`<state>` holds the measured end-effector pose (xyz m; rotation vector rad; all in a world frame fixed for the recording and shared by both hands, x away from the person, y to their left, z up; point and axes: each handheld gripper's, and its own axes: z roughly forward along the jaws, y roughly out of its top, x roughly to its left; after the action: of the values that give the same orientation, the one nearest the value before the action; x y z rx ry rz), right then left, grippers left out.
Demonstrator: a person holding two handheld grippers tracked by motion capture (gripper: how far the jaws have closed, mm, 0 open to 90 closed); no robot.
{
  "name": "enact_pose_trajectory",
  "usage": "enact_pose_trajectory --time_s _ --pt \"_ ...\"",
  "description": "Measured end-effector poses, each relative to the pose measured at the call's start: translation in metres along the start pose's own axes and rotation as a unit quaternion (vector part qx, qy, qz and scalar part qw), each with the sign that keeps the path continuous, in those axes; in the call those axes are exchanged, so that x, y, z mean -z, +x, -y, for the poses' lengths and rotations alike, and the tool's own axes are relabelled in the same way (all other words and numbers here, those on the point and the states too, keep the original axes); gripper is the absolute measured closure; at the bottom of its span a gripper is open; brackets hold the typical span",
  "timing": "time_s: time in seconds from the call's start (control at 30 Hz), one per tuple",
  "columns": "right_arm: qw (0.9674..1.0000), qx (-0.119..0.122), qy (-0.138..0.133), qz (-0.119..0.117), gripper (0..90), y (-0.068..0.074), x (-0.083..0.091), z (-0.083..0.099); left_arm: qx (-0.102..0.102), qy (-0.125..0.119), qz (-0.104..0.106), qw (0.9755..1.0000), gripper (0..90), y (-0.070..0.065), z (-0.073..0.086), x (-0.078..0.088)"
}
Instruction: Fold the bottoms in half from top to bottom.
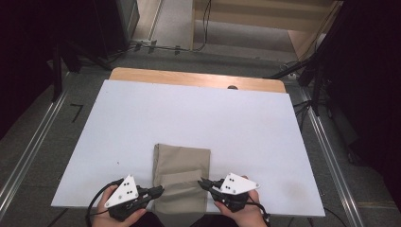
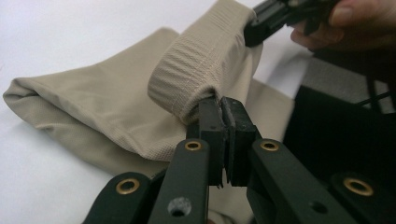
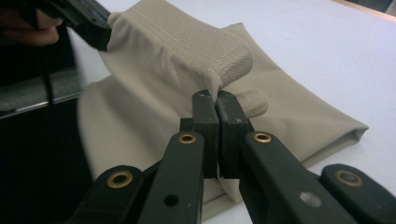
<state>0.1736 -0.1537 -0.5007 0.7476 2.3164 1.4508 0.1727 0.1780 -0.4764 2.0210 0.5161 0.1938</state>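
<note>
Both my grippers, left gripper and right gripper, pinch the ribbed band of the beige garment at lower centre; folding looks midway, band lifted, not laid

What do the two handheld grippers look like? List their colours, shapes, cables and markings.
Left gripper and right gripper: both have black bodies with two black jaws on linked arms joined by brass-coloured rivets. Each carries a pale three-cornered plate with small dark dots on top. A black cable trails from the left one, another from the right. The person's hands are bare; no sleeves can be made out.
</note>
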Motion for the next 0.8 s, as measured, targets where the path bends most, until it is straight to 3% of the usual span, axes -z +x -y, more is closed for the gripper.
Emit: enact_pose_trajectory --time_s 0.07,0.17,0.27,0.33,0.4,0.47,0.5,0.6,0.7,0.8 --pt "0.9999 0.004 -0.003 -0.013 86.4 0.010 0.008 0.002 0.008 -0.006 0.008 0.9999 88.1 -0.005 0.002 0.008" --pt "0.9995 0.016 -0.002 -0.028 86.4 0.025 0.019 0.005 0.003 0.010 0.024 0.9997 88.1 -0.017 0.010 0.011" --pt "0.9989 0.021 0.011 -0.040 86.1 0.036 0.027 0.010 0.018 0.032 0.066 0.9972 87.7 -0.026 0.018 0.010" --pt "0.9981 0.001 0.022 -0.057 83.2 0.039 0.031 0.013 0.032 0.037 0.096 0.9942 80.9 -0.024 0.022 0.010" --pt "0.9967 -0.011 0.017 -0.079 62.9 0.038 0.035 0.016 0.027 0.029 0.079 0.9961 61.3 -0.020 0.019 0.013" --pt "0.9970 -0.014 0.012 -0.075 44.4 0.036 0.039 0.014 0.044 0.001 0.068 0.9967 49.3 -0.009 0.012 0.017" --pt "0.9976 -0.021 0.011 -0.065 40.0 0.031 0.041 0.010 0.049 -0.008 0.056 0.9972 47.4 -0.002 0.009 0.019" --pt "0.9984 -0.049 0.005 -0.026 36.7 0.016 0.043 0.002 0.052 -0.004 0.010 0.9986 55.0 0.019 -0.001 0.017" --pt "0.9971 -0.071 0.012 0.024 36.7 -0.003 0.037 -0.006 0.079 0.015 -0.017 0.9966 70.2 0.043 -0.003 0.006" --pt "0.9950 -0.082 0.026 0.051 37.5 -0.019 0.023 -0.008 0.099 0.017 -0.015 0.9948 84.0 0.063 -0.004 -0.009"
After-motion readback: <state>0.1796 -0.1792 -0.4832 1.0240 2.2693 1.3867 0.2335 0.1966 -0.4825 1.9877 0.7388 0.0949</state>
